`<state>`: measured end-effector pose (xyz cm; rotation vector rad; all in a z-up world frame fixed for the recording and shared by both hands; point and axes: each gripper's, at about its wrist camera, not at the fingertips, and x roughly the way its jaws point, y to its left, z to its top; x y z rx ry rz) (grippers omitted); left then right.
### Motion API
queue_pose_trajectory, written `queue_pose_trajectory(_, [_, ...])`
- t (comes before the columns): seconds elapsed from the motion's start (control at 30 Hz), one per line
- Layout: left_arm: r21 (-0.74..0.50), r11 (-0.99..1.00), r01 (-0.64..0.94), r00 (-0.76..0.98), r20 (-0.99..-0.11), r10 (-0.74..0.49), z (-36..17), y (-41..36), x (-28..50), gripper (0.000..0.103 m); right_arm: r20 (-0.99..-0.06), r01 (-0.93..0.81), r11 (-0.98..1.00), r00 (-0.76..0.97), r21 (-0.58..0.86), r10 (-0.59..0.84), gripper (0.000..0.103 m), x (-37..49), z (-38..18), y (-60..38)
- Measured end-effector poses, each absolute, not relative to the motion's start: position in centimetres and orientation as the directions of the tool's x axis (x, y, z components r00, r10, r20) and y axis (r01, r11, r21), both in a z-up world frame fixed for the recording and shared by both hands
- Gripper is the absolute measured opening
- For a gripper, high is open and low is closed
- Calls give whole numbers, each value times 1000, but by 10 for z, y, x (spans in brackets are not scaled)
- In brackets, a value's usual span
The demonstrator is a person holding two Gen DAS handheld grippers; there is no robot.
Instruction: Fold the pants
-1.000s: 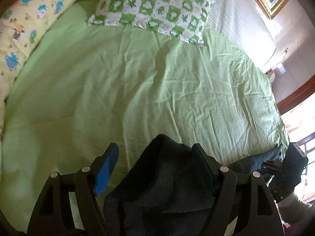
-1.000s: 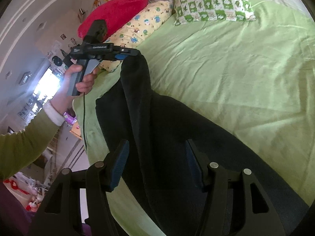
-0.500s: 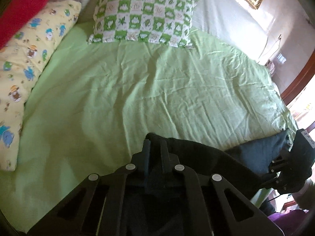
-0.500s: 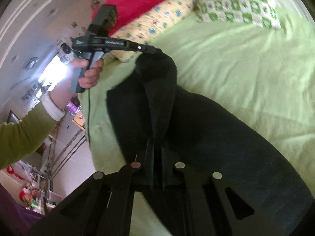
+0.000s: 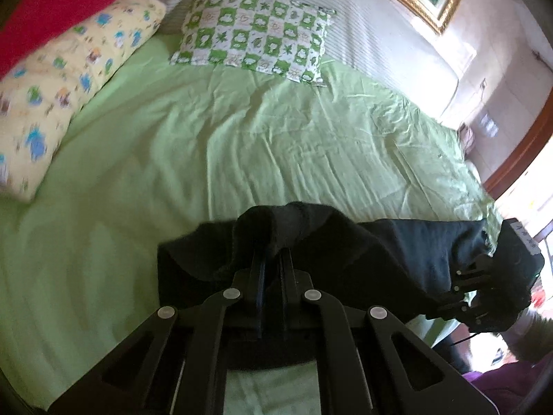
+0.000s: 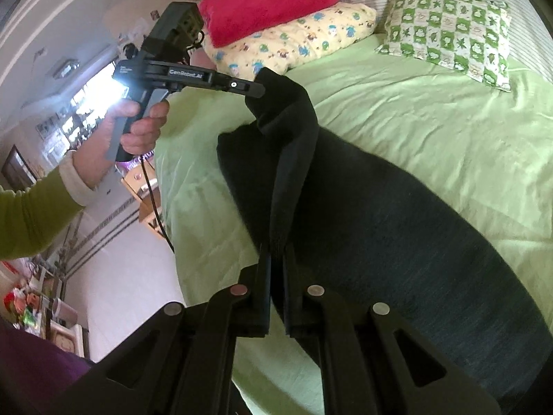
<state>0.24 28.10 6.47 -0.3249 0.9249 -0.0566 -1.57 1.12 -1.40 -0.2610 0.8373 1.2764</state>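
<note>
Dark pants (image 6: 380, 214) lie along the near edge of a green bed sheet (image 6: 432, 121). My left gripper (image 5: 273, 256) is shut on a bunched end of the pants (image 5: 345, 242) and lifts it off the sheet; it also shows in the right wrist view (image 6: 255, 90), held in a hand. My right gripper (image 6: 276, 256) is shut on the same edge of the pants further along; it also shows in the left wrist view (image 5: 459, 287). The edge hangs taut between the two grippers.
A green checked pillow (image 5: 255, 41), a yellow cartoon pillow (image 5: 69, 79) and a red blanket (image 6: 273, 3) lie at the head of the bed. The bed's edge drops to the floor (image 6: 114, 276) on the left of the right wrist view.
Both grippers were open around the pants one second ago; both have closed on the fabric and raised its edge off the sheet.
</note>
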Motion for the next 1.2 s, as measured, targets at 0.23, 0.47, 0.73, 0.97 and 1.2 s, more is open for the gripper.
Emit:
queue_pose_trajectory(0.23, [-369, 912, -178, 634, -752, -180, 45, 294, -27, 6, -696, -926, 301, 60, 230, 716, 6, -24, -19, 14])
queue_pose_trajectory(0.47, [-443, 852, -279, 653, -738, -170, 23, 314, -45, 13, -712, -915, 324, 59, 242, 700, 11, -25, -27, 18])
queue_pose_trajectory(0.73, [-486, 767, -419, 667, -738, -103, 19, 321, -87, 32, -685, -895, 325, 31, 305, 728, 27, -24, -26, 7])
queue_pose_trajectory(0.97, [-547, 709, -446, 718, -692, -82, 34, 308, -109, 63, -622, -853, 364, 60, 373, 780, 29, -5, -10, -11])
queue_pose_trajectory(1.2, [-542, 696, -471, 687, -720, -95, 32, 285, -91, 65, -565, -786, 420, 112, 453, 817, 29, 33, 7, -28])
